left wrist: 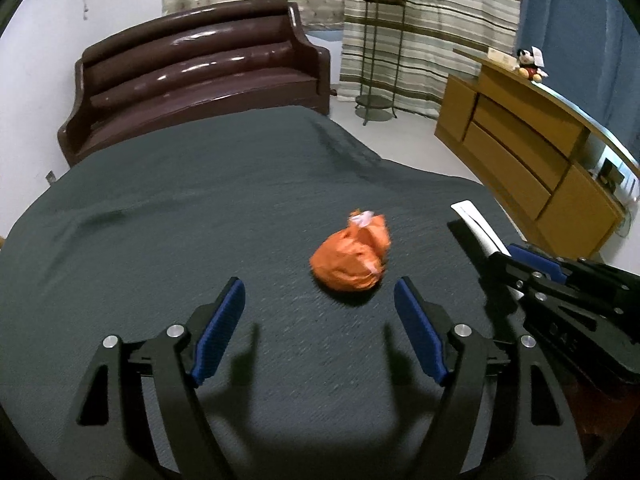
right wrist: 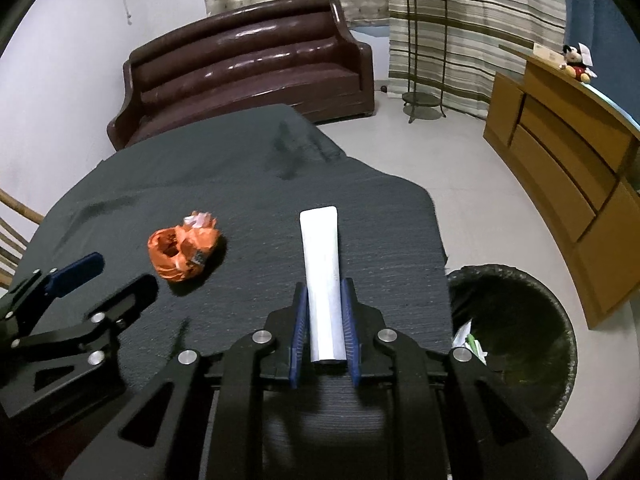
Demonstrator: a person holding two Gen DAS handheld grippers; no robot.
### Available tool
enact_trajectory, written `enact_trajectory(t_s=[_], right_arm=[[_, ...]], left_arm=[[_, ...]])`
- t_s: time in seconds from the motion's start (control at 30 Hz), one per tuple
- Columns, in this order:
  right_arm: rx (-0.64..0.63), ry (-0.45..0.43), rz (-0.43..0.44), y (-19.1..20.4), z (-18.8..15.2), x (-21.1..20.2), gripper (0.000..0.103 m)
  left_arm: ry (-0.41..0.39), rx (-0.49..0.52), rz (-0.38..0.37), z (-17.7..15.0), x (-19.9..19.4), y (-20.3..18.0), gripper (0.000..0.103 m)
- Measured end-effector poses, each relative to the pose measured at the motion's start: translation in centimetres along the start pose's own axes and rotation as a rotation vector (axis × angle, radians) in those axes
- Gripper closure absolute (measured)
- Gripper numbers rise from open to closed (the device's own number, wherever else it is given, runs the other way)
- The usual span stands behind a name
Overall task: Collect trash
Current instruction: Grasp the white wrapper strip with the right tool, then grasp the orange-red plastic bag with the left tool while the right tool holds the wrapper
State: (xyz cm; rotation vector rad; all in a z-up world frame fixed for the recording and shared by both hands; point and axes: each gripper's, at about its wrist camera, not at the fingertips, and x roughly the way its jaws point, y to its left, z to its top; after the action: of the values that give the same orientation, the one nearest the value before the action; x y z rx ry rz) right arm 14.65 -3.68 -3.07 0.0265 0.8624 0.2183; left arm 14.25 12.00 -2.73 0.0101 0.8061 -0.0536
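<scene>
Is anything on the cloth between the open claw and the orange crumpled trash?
No. In the left wrist view, only bare dark cloth lies between the left gripper and the orange wrapper.

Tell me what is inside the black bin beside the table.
The black bin stands on the floor by the cloth-covered table. Near its rim by the table lie some white and green scraps. The rest of the inside is dark, and the table edge hides part of it.

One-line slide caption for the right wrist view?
Right gripper shut on white flat tube; crumpled orange wrapper beside.
</scene>
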Motion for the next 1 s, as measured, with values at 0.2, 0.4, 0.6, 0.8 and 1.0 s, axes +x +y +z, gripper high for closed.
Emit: enact_trajectory(t_s=[0.2, 0.4, 0.6, 0.8, 1.0], right_arm=[[0.017, -0.004, 0.014, -0.7, 0.2, 0.2, 0.085], [0.023, 0.001, 0.029, -1.4, 0.3, 0.5, 0.085], [0.024, 0.005, 0.034, -1.8, 0.4, 0.7, 0.085], [0.024, 0.006, 0.034, -1.8, 0.4, 0.7, 0.085], [0.018, 0.004, 0.033, -1.8, 0.0, 0.5, 0.085]], left_arm=[[0.019, 0.03, 0.001, 1.0, 2.0, -1.2, 0.028], [0.072, 0.039, -0.01, 1.1, 3.5, -1.1, 0.029], [0.1, 0.052, -0.034, 0.8, 4.0, -1.0, 0.053], [0.079, 0.058, -0.032, 0.6, 3.6, -1.1, 0.055], [0.058, 0.061, -0.023, 0.0, 2.3, -1.2, 0.055]])
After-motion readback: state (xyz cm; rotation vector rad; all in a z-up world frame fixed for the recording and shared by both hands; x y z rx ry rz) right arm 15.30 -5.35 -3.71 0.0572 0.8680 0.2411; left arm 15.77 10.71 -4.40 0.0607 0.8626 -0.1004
